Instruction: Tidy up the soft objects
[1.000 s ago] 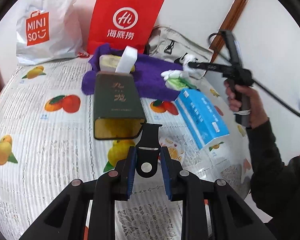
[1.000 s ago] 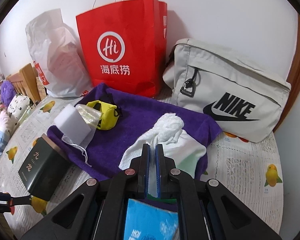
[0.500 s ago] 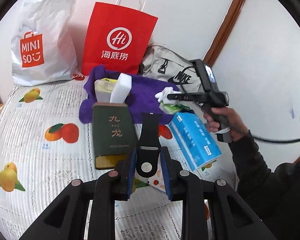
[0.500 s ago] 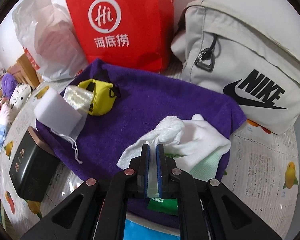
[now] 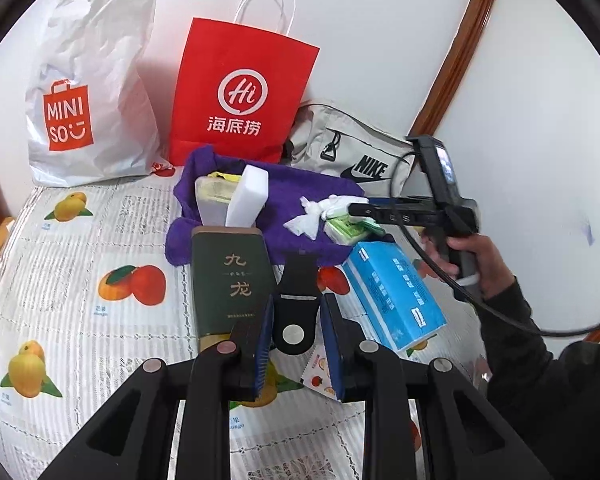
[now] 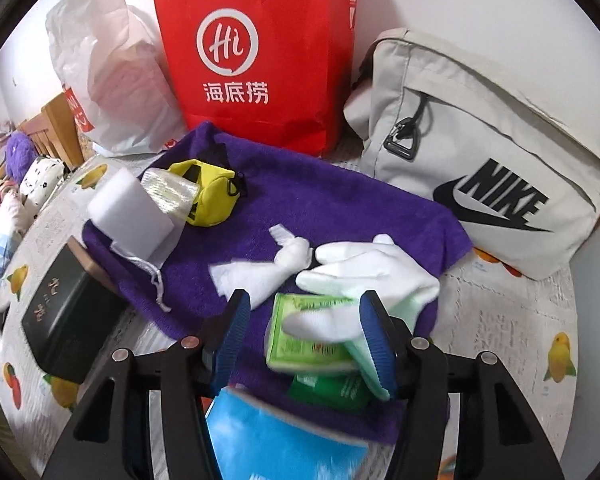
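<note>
A purple towel (image 6: 340,200) lies on the table and carries a knotted white cloth (image 6: 260,270), a white glove (image 6: 372,264), green tissue packs (image 6: 304,332), a yellow pouch (image 6: 212,196) and a white sponge (image 6: 128,212). My right gripper (image 6: 304,332) is open, its jaws wide apart around the green pack and the glove's finger; it also shows in the left wrist view (image 5: 356,210). My left gripper (image 5: 296,344) is shut on a black strap-like object (image 5: 294,308), held above the table near a dark green box (image 5: 230,276).
A red paper bag (image 5: 240,92), a white Miniso bag (image 5: 84,88) and a grey Nike bag (image 6: 480,152) stand against the wall behind the towel. A blue tissue pack (image 5: 392,296) lies at the towel's near right. The fruit-print tablecloth (image 5: 80,280) stretches left.
My right gripper has opened and let go of the white cloth, which now lies on the towel. My left gripper has pulled back and risen with the black object.
</note>
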The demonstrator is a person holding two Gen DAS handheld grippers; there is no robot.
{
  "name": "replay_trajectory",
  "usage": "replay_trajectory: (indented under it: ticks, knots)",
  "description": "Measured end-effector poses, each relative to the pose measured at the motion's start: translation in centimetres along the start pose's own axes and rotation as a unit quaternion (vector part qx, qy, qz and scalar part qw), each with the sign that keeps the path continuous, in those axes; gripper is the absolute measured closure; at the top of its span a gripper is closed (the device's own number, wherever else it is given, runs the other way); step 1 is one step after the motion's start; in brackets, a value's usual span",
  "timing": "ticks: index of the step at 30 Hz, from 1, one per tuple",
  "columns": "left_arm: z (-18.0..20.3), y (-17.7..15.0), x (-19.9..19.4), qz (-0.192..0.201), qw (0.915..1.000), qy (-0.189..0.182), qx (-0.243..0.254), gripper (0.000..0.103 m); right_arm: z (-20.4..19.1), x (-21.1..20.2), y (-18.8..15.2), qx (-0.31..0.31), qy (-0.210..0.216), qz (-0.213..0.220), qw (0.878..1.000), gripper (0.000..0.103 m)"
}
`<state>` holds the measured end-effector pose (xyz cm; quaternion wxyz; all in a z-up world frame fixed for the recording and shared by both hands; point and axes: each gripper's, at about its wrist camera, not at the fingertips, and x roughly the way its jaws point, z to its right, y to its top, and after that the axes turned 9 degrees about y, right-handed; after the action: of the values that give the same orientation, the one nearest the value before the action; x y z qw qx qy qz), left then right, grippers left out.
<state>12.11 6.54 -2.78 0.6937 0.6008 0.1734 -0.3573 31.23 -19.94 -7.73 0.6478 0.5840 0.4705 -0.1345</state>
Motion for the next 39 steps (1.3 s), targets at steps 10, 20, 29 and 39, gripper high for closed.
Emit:
replay_trajectory:
  ticks: [10, 20, 29, 39]
  knots:
    - [-0.3, 0.5, -0.5, 0.013, 0.9997, 0.017, -0.013, 0.08, -3.3, -5.8, -3.2, 0.002, 0.046, 0.046, 0.998, 0.045]
    - [-0.6, 2.2, -0.8, 0.035, 0.9981, 0.049, -0.015, 0.08, -8.1, -7.3, -7.2, -0.011, 0.07, 0.036, 0.997, 0.038]
    - [-1.1, 4.1, 1.2, 0.027, 0.9977, 0.058, -0.021, 0.08, -11.3, -7.5, -10.5, -0.013, 0.085, 0.025, 0.996, 0.036]
    - [-1.0, 5.6, 3.4, 0.025, 0.9985, 0.045, -0.017, 0.08, -14.5, -6.3, -12.7, -0.026, 0.08, 0.01, 0.996, 0.024]
